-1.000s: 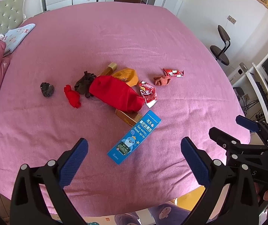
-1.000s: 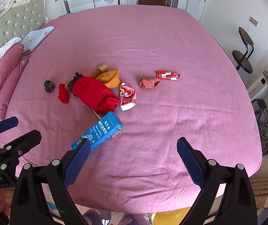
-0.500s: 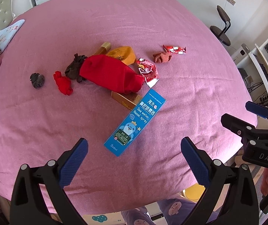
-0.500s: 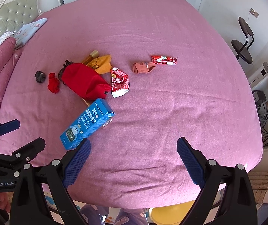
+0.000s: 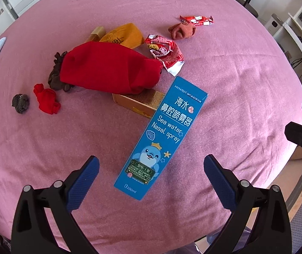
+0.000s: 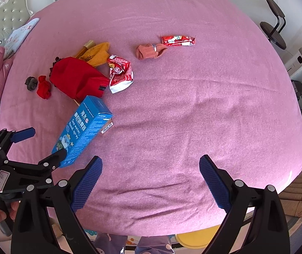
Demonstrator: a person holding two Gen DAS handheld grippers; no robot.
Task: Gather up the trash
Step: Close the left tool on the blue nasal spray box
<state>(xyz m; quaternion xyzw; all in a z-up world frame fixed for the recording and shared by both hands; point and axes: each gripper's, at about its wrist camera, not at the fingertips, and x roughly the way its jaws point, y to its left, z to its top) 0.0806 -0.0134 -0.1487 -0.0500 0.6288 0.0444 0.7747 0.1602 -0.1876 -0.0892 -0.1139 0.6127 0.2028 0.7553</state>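
— Two grippers, both with jaws spread wide and holding nothing, over the pink bedspread (image 6: 193,110). Which step is this?

— The approach, I'd judge. The left gripper (image 5: 151,182) hangs just short of the blue nasal spray box (image 5: 161,139), which lies flat with its near end between the fingers' line. The right gripper (image 6: 151,182) is over bare cover.

— And the other litter?

— Beyond the box: a red fabric pouch (image 5: 110,69) lying on a gold carton (image 5: 140,103), then the crumpled red snack wrapper (image 5: 165,53) just beside it, and a red candy wrapper (image 6: 177,40) touching a rust-coloured sock (image 6: 151,50). No bin shows.

— Next move?

— Probably lower the left jaws astride the box's narrow width and close. It lies askew, so the wrist needs turning first.
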